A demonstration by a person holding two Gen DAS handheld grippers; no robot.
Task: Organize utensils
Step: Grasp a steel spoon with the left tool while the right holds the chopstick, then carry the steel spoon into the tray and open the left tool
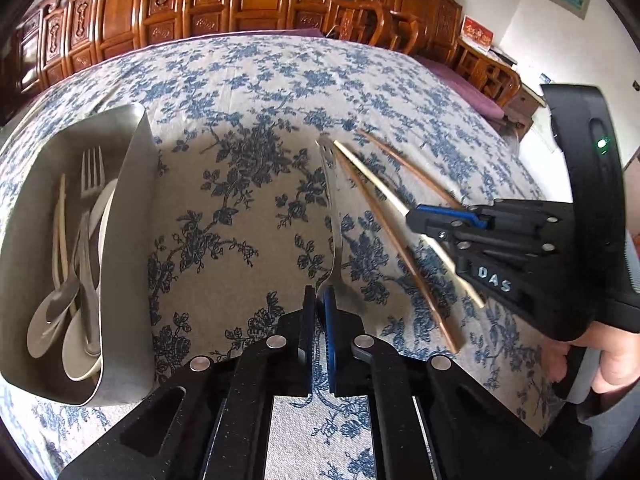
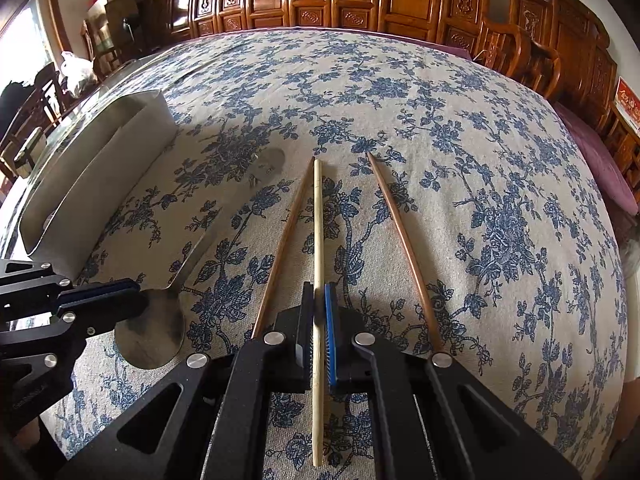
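White raised letters "DAS" stand on the black body of the right gripper, just behind its fingers. Red wall sign: characters illegible.

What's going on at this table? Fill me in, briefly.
A person is sorting cutlery with two handheld tools. The left tool is shut on a shiny metal spoon, near its bowl. The right tool is shut on a pale wooden chopstick. Two reddish-brown wooden chopsticks lie on the blue floral tablecloth. The grey metal utensil tray already holds a fork, spoons and chopsticks.
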